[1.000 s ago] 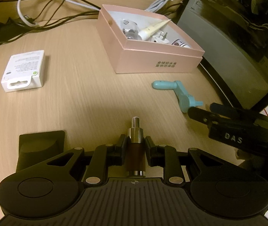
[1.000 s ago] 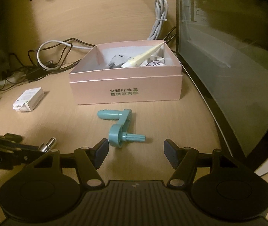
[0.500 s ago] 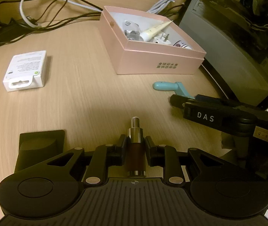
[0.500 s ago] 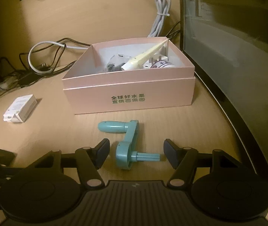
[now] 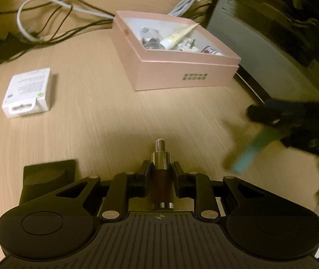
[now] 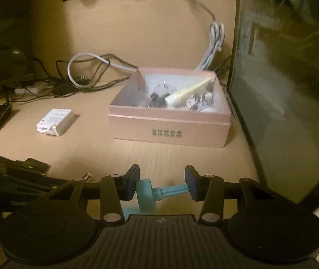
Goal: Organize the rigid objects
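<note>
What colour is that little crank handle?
Light teal crank handle, clearest in the right wrist view, between the right gripper fingers.

We see bare desk in front of the pink box, wide enough for a gripper. Left of the pink box lies a white packet, well apart. Behind the box, tangled cables crowd the desk. Right of it, a glass-sided computer case walls off passage.
</note>
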Motion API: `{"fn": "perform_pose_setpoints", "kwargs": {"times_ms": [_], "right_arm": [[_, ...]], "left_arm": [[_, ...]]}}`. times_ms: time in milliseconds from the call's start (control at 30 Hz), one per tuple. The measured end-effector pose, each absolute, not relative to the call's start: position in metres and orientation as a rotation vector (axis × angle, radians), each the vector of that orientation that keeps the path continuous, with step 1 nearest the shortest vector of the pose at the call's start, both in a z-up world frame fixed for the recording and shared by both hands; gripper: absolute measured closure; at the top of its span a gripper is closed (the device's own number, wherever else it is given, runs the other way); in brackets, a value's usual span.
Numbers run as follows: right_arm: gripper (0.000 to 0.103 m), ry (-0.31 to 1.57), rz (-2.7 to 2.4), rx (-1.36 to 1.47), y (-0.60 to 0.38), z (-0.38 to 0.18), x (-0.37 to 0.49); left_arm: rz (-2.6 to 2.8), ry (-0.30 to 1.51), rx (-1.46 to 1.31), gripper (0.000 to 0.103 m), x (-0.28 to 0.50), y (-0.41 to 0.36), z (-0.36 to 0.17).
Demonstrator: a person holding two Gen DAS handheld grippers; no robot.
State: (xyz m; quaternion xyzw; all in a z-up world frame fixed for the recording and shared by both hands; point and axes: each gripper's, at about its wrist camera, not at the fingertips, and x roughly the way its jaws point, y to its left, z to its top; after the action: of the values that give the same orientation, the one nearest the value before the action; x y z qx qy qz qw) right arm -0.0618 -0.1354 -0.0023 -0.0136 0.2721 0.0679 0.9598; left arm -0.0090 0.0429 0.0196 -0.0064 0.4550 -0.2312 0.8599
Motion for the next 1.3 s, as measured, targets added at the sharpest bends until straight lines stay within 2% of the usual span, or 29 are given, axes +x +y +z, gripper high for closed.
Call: {"fn": "perform_pose_setpoints", "kwargs": {"times_ms": [400,567,700,867,1033,1167,1300], "right_arm": [[0.06,0.56,0.138,-0.034,-0.14,0.008,-0.081],[0.06,0.553,0.118,-0.031,-0.146,0.011,-0.087],[0.06,0.544,0.09,-0.013,-0.154,0.018,-0.091],[0.06,0.508,0.061,0.011,-0.159,0.03,-0.093],[0.06,0.475,0.044,0.003,-0.154,0.038,-0.093],[0.06,0.477,0.037,0.002,-0.153,0.037,-0.096],[0.06,0.534,0.037,0.004,-0.158,0.027,-0.087]], "left_arm": [[-0.577,0.973,0.029,0.079,-0.019,0.038,0.022],[-0.619,0.929,-0.002,0.079,-0.018,0.04,0.042],[-0.655,0.86,-0.081,0.079,0.007,0.035,0.075],[-0.642,0.687,-0.124,0.079,0.068,0.004,0.13],[-0.535,0.715,-0.244,0.079,0.134,-0.013,0.137],[-0.525,0.679,-0.284,0.079,0.122,0.004,0.135],[-0.525,0.659,-0.178,0.079,0.085,0.021,0.134]]}}
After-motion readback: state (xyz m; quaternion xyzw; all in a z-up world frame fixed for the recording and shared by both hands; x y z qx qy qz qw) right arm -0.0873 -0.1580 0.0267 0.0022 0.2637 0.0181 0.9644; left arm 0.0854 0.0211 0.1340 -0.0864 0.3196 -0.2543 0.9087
